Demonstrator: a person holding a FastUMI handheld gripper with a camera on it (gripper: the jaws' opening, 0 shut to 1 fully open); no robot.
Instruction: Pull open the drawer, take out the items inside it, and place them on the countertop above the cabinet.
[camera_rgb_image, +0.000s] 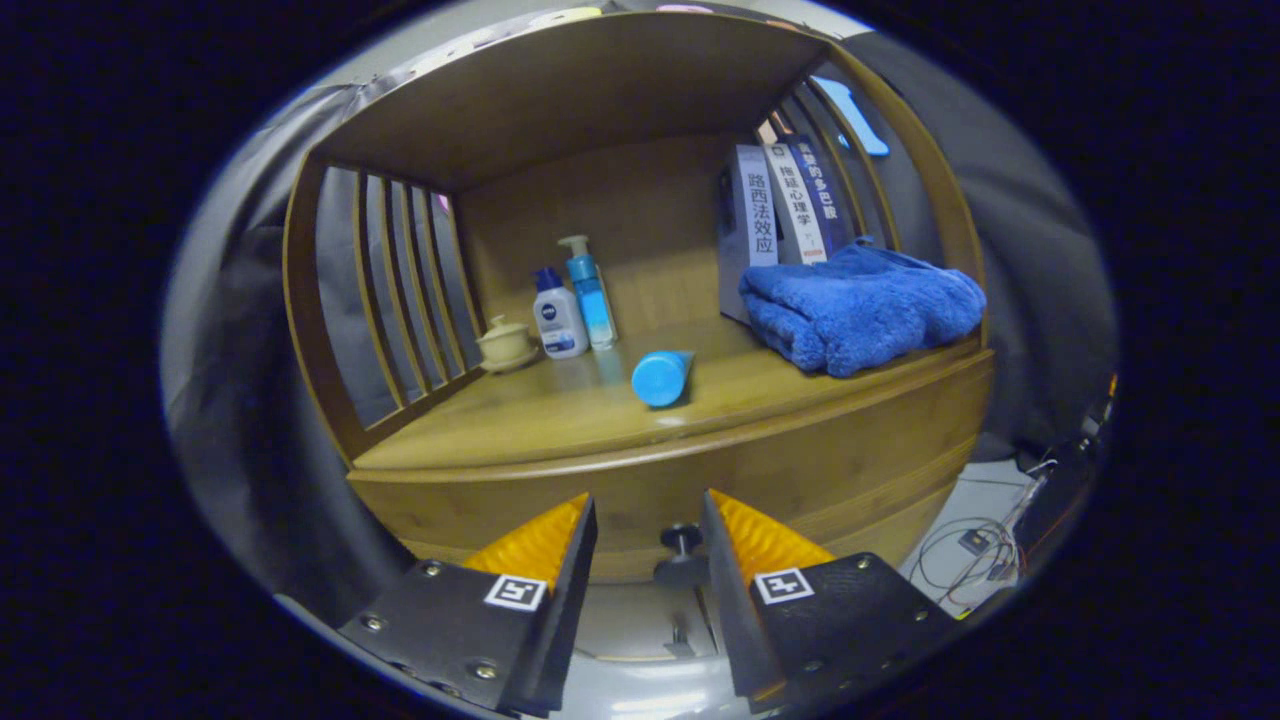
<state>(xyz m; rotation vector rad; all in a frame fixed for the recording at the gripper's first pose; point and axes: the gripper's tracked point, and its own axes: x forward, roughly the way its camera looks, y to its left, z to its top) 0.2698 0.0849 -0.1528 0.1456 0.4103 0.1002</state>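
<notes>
- The drawer (700, 480) is the wooden front under the countertop; whether it is pulled out I cannot tell. Its dark knob (682, 543) sits at the low middle of the front.
- The gripper (648, 525) is open and holds nothing; the knob stands between its two fingers, touching neither.
- On the countertop (500, 425), a blue tube (662, 377) lies at 12 o'clock from the knob, cap toward the fingers.
- At 11 o'clock, by the back wall, stand a white bottle with blue cap (558, 314), a blue pump bottle (590, 292) and a small lidded cup (506, 343).
- At 1 o'clock lies a folded blue towel (860, 308), with three upright books (785, 205) behind it.
</notes>
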